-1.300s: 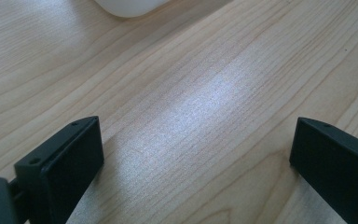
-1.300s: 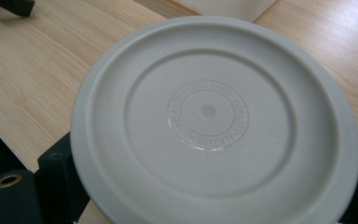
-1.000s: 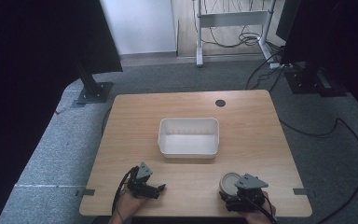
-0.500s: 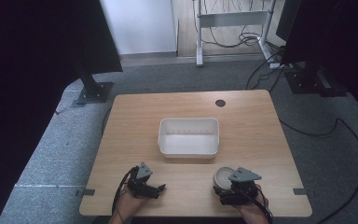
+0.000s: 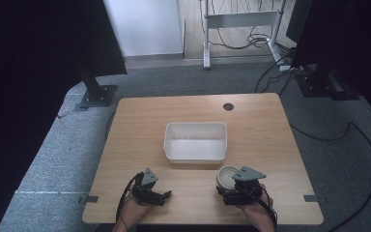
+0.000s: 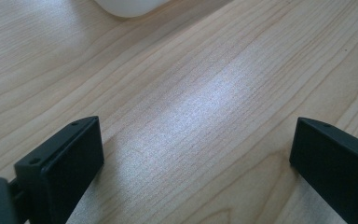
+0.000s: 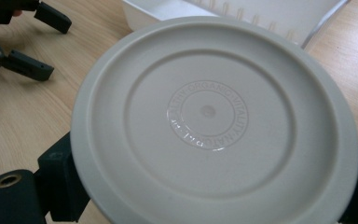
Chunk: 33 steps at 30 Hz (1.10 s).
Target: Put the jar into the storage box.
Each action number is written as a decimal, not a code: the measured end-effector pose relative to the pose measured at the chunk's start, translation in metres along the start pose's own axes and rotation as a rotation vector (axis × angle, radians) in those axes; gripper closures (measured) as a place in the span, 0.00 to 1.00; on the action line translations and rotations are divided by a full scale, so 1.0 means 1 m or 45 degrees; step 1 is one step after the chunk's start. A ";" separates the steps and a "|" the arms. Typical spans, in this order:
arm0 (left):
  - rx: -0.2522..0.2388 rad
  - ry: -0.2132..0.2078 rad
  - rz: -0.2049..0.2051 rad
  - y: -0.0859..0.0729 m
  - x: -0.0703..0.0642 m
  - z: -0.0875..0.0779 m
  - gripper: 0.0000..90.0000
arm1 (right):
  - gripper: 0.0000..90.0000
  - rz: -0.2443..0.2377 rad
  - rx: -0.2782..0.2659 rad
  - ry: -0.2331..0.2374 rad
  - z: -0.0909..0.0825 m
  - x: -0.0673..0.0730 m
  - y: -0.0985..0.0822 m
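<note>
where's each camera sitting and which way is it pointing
High view: above the person's side, facing forward and down on the table; hands and both claws show.
Left claw view: on the left claw, facing bare wood; jaws wide apart.
Right claw view: on the right claw, over a round lid.
High and right views share lid, tub, left claw.

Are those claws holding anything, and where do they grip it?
The right gripper clasps a round lidded tub by its sides, below the lid. The left gripper is open, holding nothing.
</note>
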<state>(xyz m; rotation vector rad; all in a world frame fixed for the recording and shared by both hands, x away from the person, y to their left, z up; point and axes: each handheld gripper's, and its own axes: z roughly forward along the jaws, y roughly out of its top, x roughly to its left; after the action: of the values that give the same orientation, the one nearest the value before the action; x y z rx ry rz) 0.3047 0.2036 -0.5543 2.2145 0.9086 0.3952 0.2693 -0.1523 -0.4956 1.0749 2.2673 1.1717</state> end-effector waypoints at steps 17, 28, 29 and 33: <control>0.001 0.000 0.000 0.000 0.000 0.000 0.03 | 0.10 -0.025 -0.017 0.027 0.020 0.002 0.028; -0.001 0.000 0.000 0.000 0.000 0.000 0.03 | 0.10 -0.050 -0.031 0.043 0.030 0.005 0.045; -0.002 0.000 -0.001 0.000 0.000 0.000 0.03 | 0.10 -0.058 -0.031 0.043 0.031 0.006 0.047; -0.001 0.000 -0.001 0.000 0.000 0.000 0.03 | 0.10 -0.062 -0.036 0.044 0.034 0.006 0.052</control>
<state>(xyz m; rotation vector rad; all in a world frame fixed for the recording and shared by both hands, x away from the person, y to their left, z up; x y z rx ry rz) 0.3046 0.2036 -0.5544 2.2130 0.9091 0.3951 0.3100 -0.1108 -0.4736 0.9904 2.2829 1.2075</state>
